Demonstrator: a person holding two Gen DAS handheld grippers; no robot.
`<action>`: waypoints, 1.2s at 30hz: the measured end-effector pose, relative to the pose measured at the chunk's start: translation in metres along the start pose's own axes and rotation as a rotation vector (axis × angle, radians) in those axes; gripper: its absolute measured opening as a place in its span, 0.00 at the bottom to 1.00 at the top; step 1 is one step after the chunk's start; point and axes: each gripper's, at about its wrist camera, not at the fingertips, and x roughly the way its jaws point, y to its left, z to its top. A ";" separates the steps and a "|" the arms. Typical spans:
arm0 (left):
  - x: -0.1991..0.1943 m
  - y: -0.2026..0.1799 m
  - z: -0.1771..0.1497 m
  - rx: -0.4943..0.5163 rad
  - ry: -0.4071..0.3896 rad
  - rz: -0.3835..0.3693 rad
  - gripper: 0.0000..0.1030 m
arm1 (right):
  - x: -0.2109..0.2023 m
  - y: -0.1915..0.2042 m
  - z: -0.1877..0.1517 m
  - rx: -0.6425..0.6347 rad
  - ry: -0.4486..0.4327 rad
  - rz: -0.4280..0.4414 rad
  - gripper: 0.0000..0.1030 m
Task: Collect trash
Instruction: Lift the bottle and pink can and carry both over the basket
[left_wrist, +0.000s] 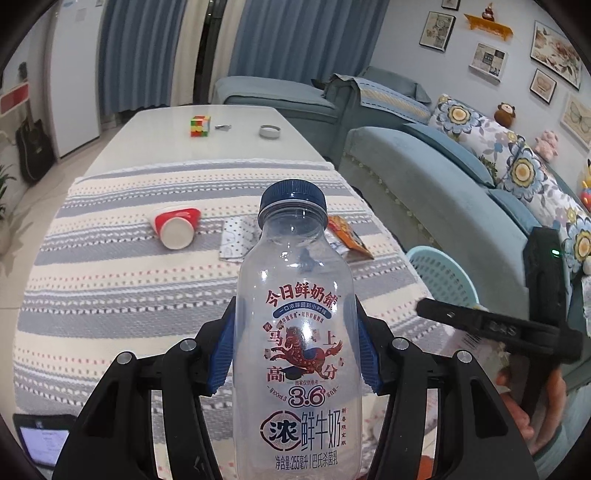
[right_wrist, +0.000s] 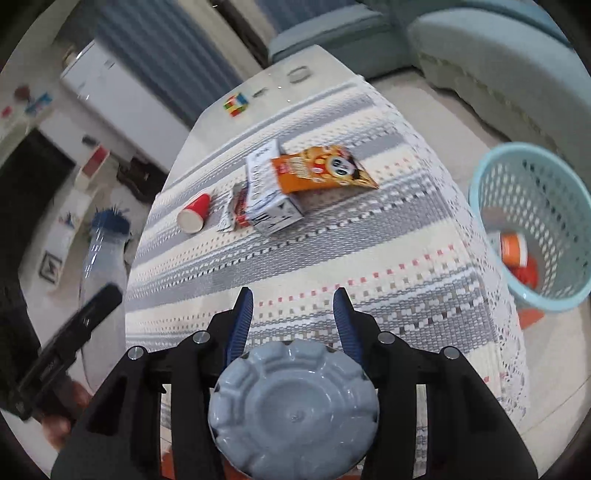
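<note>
Clear milk bottle (left_wrist: 297, 332) in left claw (left_wrist: 295, 347) hides table wrappers (left_wrist: 236, 236)

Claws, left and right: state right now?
Left claw: shut on the clear plastic milk bottle with blue cap.
Right claw: fingers apart, but a grey ribbed round object sits low between them; grip unclear.

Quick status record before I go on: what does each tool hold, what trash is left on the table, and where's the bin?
left tool: shut on empty milk bottle, cap on
right tool: holds grey ribbed object at its base; fingers apart
on cloth: red paper cup on its side, white carton, orange snack bag
bin: blue basket on floor, right of table, some trash inside
</note>
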 end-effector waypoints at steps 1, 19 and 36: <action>-0.001 -0.003 0.000 0.008 -0.004 0.003 0.52 | 0.004 0.000 0.003 -0.001 0.005 -0.006 0.40; 0.022 0.026 -0.007 -0.044 0.047 -0.003 0.52 | 0.047 0.013 -0.026 -0.078 0.078 -0.162 0.61; 0.053 0.004 0.003 0.002 0.069 -0.010 0.52 | 0.060 0.009 -0.014 -0.025 0.079 -0.033 0.43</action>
